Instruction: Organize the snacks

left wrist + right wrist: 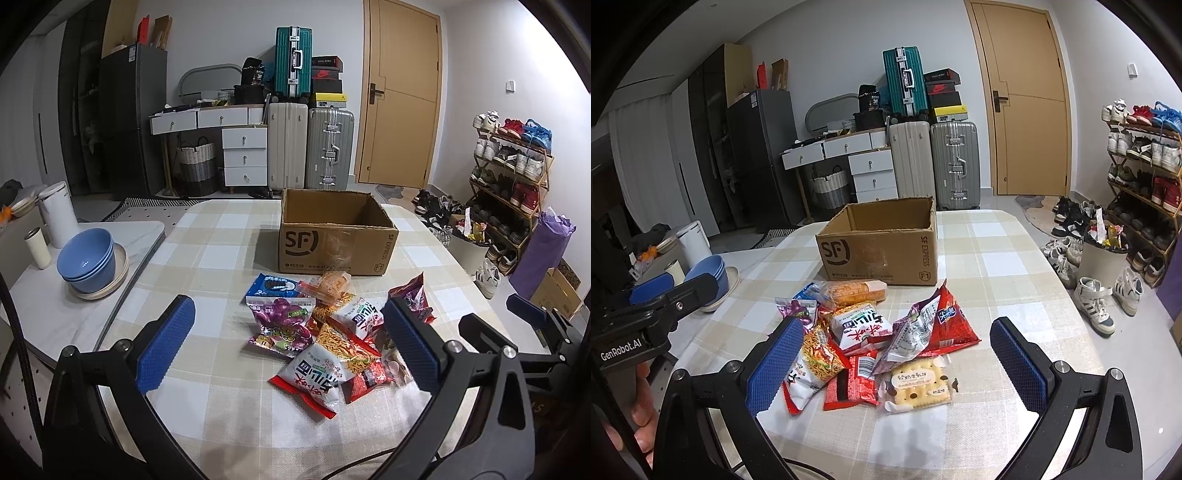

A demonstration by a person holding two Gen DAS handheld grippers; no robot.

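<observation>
The biscuit packet [918,387] lies nearest the right gripper [897,362], whose jaws gape wide and hold nothing; the left gripper [291,339] likewise hangs open over the snack pile [332,332]. The SF cardboard box [332,236] stands just beyond, seemingly empty. Best to pinch one loose top packet by its edge.

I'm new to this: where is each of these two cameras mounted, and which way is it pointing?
Left wrist view: sits on the left gripper, looking forward over the snack pile toward the cardboard box; its own two blue fingers, open, frame the view, and the right gripper shows at the right edge.
Right wrist view: sits on the right gripper, open, facing the same way; the left gripper and the person's hand show at left.
Both share the snacks, box, checked tablecloth, suitcases and door.
</observation>
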